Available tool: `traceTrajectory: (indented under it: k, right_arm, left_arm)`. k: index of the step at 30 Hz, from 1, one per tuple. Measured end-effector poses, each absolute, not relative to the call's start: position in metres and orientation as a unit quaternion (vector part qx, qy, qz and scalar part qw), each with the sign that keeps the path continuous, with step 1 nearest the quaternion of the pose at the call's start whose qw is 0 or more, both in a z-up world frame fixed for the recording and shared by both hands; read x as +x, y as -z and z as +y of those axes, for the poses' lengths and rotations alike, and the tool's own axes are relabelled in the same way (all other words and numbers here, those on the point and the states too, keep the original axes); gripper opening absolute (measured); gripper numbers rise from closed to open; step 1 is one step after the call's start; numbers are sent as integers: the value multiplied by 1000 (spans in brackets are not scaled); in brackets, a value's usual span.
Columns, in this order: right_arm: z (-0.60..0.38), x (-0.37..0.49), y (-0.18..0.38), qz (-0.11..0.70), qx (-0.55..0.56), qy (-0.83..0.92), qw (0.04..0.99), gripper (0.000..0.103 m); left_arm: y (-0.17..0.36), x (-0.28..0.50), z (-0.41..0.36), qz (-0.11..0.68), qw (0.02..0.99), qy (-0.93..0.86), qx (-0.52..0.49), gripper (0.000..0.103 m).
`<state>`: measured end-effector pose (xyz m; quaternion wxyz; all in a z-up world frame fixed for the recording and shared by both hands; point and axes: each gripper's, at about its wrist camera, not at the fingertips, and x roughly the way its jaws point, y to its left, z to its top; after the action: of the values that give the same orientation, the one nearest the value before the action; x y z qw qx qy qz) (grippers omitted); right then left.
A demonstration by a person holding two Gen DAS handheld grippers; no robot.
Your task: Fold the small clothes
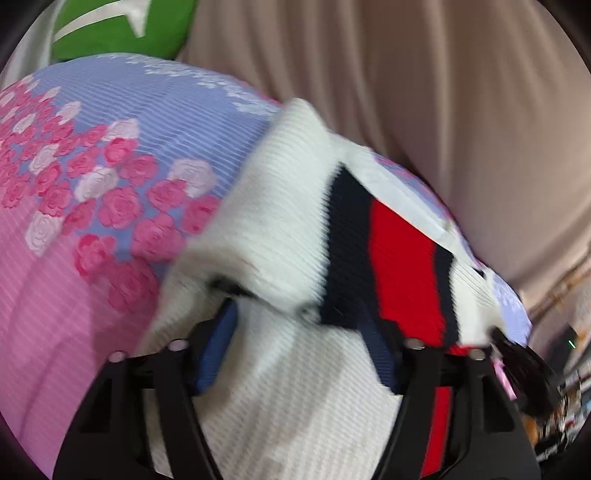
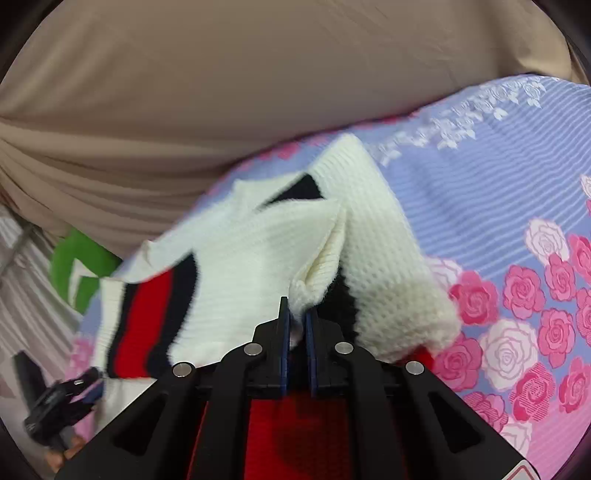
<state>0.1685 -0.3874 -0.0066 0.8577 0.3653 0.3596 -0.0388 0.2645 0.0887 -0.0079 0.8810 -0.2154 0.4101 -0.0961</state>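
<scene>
A small white knit sweater (image 1: 288, 236) with a navy and red stripe lies on a floral bedspread (image 1: 92, 177). My left gripper (image 1: 299, 325) is open, its blue pads (image 1: 218, 347) apart over the white knit, nothing between them. In the right wrist view my right gripper (image 2: 296, 314) is shut on a bunched fold of the sweater (image 2: 240, 266) and holds it raised off the bedspread (image 2: 498, 206). The left gripper (image 2: 62, 402) shows at the lower left there. The right gripper (image 1: 517, 350) shows at the sweater's right edge in the left wrist view.
A beige curtain (image 1: 424, 92) hangs close behind the bed; it also shows in the right wrist view (image 2: 221, 74). A green and white cushion (image 1: 122, 29) lies at the bed's far end, also visible in the right wrist view (image 2: 81, 266).
</scene>
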Motion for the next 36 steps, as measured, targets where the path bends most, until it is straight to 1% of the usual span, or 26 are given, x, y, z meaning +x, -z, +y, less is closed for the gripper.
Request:
traceTrajectory:
  k: [1, 2, 3, 4, 5, 6, 8, 11, 12, 14, 16, 17, 18, 19, 20, 22, 23, 24, 26, 27, 28, 29, 30, 32, 33, 36]
  right_arm:
    - [-392, 163, -3, 340, 374, 27, 863, 7]
    - [-395, 159, -10, 328, 373, 27, 867, 7]
    - [-398, 159, -10, 336, 365, 41, 867, 7]
    - [-402, 164, -1, 365, 355, 65, 858, 7]
    - [-406, 172, 21, 416, 347, 92, 836, 7]
    - [-404, 179, 40, 440, 355, 97, 819, 4]
    - [-406, 175, 37, 421, 365, 87, 826, 5]
    - [-405, 164, 16, 397, 348, 94, 844, 10]
    - [-405, 162, 10, 386, 343, 99, 851, 16]
    - [-404, 164, 7, 380, 338, 101, 855, 22]
    - [-404, 179, 23, 416, 337, 86, 840, 45]
    - [-402, 186, 30, 434, 336, 83, 832, 43]
    - [-399, 187, 32, 437, 326, 91, 833, 37]
    - [-394, 188, 27, 433, 314, 97, 839, 23]
    - [-392, 187, 19, 423, 311, 89, 846, 12]
    - [-389, 177, -4, 372, 319, 66, 869, 12]
    - [-388, 174, -9, 361, 310, 75, 876, 12]
    - [-390, 176, -5, 370, 296, 95, 875, 12]
    - [-395, 191, 26, 444, 278, 126, 842, 11]
    - [-400, 188, 31, 436, 293, 128, 842, 9]
    - [-402, 184, 23, 430, 300, 134, 841, 11]
    - [-401, 180, 12, 413, 303, 150, 846, 11]
    - [-397, 176, -6, 385, 302, 159, 857, 20]
    - [-378, 182, -34, 355, 299, 111, 879, 20]
    - [-363, 192, -44, 355, 296, 76, 884, 21]
    - [-304, 239, -53, 387, 272, -37, 880, 33]
  left_arm:
    - [8, 269, 94, 412, 882, 80, -212, 25]
    - [7, 270, 97, 411, 885, 65, -210, 22]
    - [8, 271, 103, 409, 885, 59, -213, 20]
    - [10, 272, 106, 409, 885, 57, -214, 18]
    - [13, 271, 106, 405, 887, 59, -213, 17]
    - [14, 266, 104, 395, 893, 59, -207, 17]
    - [13, 260, 96, 384, 905, 49, -179, 17]
    - [11, 255, 88, 380, 909, 41, -165, 18]
    - [10, 254, 88, 379, 910, 41, -165, 18]
    - [10, 253, 88, 378, 909, 42, -170, 18]
    - [12, 258, 93, 378, 908, 42, -174, 18]
    - [12, 258, 94, 377, 908, 42, -176, 18]
    - [12, 257, 96, 376, 908, 41, -179, 18]
    - [12, 256, 97, 375, 909, 39, -180, 18]
    - [11, 255, 98, 371, 910, 35, -182, 18]
    - [10, 250, 102, 364, 912, 25, -186, 18]
    - [9, 249, 103, 362, 913, 21, -188, 18]
    - [9, 248, 104, 360, 913, 19, -189, 18]
    - [8, 250, 102, 361, 913, 18, -187, 18]
    - [8, 250, 101, 362, 913, 18, -186, 18]
    - [7, 250, 101, 362, 913, 18, -186, 18]
    - [7, 250, 101, 362, 913, 17, -187, 18]
    - [8, 251, 101, 362, 913, 16, -188, 18]
    - [8, 251, 100, 364, 912, 15, -187, 18]
    - [8, 252, 99, 364, 913, 13, -185, 18]
    - [8, 252, 97, 364, 914, 10, -179, 18]
